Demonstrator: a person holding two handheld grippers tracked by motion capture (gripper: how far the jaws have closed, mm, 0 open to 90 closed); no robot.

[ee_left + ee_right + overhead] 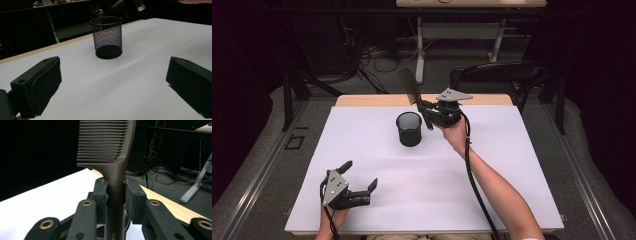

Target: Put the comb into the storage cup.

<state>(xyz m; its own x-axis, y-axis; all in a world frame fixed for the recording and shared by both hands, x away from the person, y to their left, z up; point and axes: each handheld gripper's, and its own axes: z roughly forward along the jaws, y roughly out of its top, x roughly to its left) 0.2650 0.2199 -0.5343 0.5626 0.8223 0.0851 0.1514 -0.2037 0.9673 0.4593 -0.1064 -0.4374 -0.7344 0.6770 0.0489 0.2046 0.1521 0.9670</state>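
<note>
The comb, clamped by its handle in the right gripper above the mesh cup, risks tipping that light cup if lowered off-centre; left gripper rests wide.

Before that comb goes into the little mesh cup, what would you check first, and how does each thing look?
1. Comb held firmly: ok, the right gripper has both jaws pressed on its handle.
2. Mesh cup upright: ok, it stands on the white table with its mouth up.
3. Cup free to take the comb: ok, it looks empty in the left gripper view.
4. Comb lined up over the cup: not ok, it sits beside and beyond the rim in the high view.
5. Left gripper out of the way: ok, open and near the front edge.
</note>
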